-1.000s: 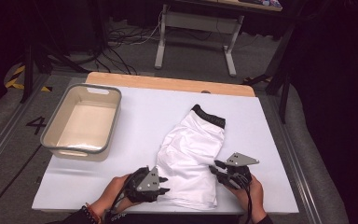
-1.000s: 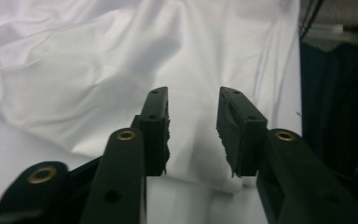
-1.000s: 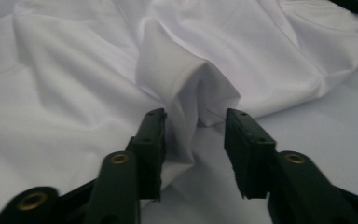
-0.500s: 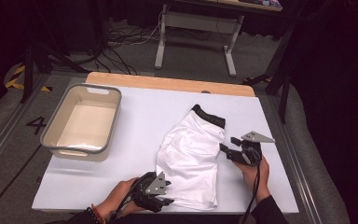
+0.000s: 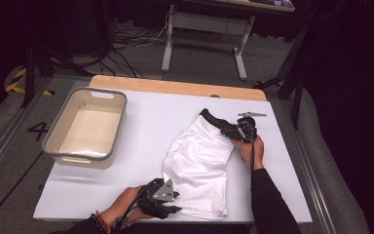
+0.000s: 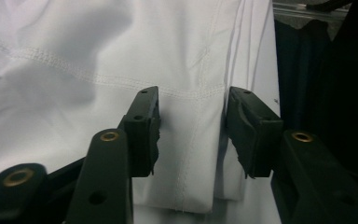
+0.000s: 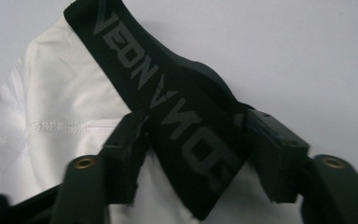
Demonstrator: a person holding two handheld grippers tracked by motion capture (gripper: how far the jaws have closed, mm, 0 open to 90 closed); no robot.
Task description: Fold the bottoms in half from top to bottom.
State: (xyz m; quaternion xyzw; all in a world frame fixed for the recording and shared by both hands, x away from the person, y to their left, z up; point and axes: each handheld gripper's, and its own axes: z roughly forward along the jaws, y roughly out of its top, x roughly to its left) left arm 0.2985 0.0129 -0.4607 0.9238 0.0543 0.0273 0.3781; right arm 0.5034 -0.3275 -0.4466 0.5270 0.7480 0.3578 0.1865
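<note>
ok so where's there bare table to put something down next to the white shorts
Free: the white table cover between the grey plastic bin and the white shorts with a black waistband, plus the strip behind them by the wooden edge. Crowded: the near hem at the left gripper and the waistband at the right gripper.

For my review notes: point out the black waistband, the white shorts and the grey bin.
black waistband [image 7: 177, 112]: right gripper view, on the lettered band.
white shorts [image 5: 199, 161]: high view, mid fabric.
grey bin [image 5: 53, 157]: high view, near rim.
</note>
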